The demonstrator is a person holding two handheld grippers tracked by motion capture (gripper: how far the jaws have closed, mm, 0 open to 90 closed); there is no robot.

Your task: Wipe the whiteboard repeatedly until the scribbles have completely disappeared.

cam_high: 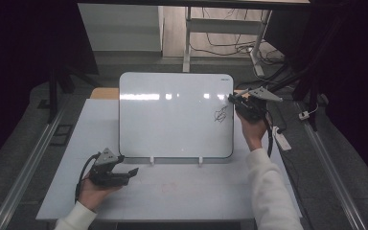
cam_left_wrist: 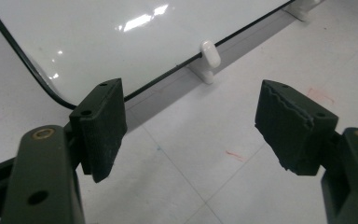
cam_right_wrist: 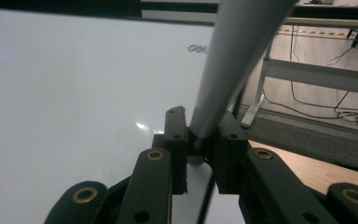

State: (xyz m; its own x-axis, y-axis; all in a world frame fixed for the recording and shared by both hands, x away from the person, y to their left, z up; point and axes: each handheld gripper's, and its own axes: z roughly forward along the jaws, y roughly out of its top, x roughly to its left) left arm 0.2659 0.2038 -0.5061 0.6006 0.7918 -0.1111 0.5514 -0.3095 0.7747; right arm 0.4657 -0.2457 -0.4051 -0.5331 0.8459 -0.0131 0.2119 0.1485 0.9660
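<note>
A white dry-erase board (cam_high: 172, 115) stands propped on the table, with a small black scribble (cam_high: 220, 114) near its right edge. At the board's upper right corner, my right gripper (cam_high: 235, 98) is shut on a pale grey marker (cam_right_wrist: 237, 56). The marker's barrel rises up and away between the jaws (cam_right_wrist: 200, 126), beside the board's surface (cam_right_wrist: 74, 84). My left gripper (cam_high: 132, 171) lies low on the table in front of the board's lower left corner. Its jaws (cam_left_wrist: 191, 126) are open with nothing between them, facing the board's bottom edge (cam_left_wrist: 121, 37).
The board rests on small white feet (cam_left_wrist: 209, 56) on the white table (cam_high: 172, 191), which has faint red marks (cam_left_wrist: 235, 155). A white power strip (cam_high: 281, 138) and cables lie on the floor to the right. Desk legs (cam_high: 188, 38) stand behind the table.
</note>
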